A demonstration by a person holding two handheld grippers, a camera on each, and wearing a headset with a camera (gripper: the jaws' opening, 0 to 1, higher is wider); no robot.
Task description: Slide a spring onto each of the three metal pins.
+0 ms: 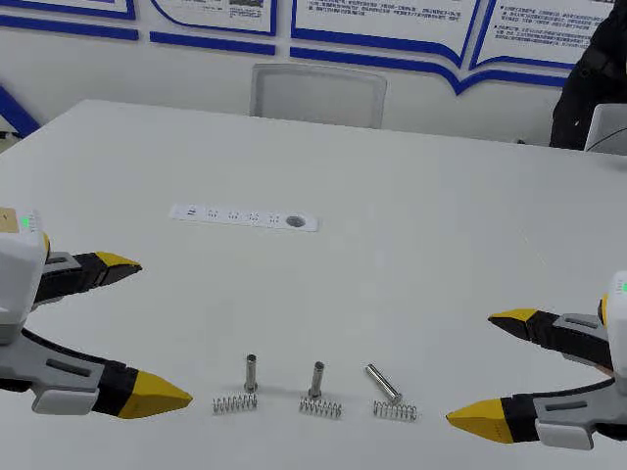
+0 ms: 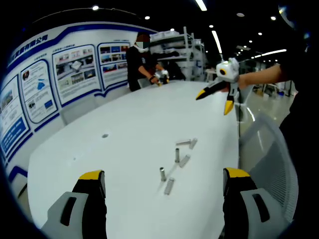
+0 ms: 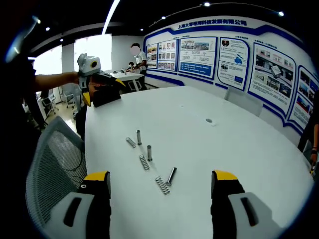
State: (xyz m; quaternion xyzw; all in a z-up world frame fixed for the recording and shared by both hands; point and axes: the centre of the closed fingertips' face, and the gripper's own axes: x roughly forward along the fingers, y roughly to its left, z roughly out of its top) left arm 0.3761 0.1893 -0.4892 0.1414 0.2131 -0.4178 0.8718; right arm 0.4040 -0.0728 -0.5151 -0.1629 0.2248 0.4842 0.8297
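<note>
1. Head view, at 8 o'clock: my left gripper (image 1: 140, 328) hovers over the table (image 1: 441, 245) with its jaws spread wide and nothing between them. I read this as a ready stance, open so it can pinch a spring or steady a pin.
2. Toward 6 o'clock, the left pin (image 1: 251, 373) stands upright. The left spring (image 1: 235, 403) lies flat just beside its base on my side, placed so each pick is a short carry.
3. At 6 o'clock the middle pin (image 1: 317, 379) is also upright, and the middle spring (image 1: 320, 408) lies flat just in front of it.
4. Slightly toward 5 o'clock, the right pin (image 1: 382, 384) lies tipped on its side. The right spring (image 1: 395, 411) rests at its near end. I judge this pin must be stood up or held before a spring can slide on.
5. At 4 o'clock my right gripper (image 1: 492, 367) mirrors the left, with its jaws apart and empty, aimed inward at the row.
6. No spring sits on any pin, so I judge the task unstarted. The two grippers flank the row, well apart, so either can reach in.
</note>
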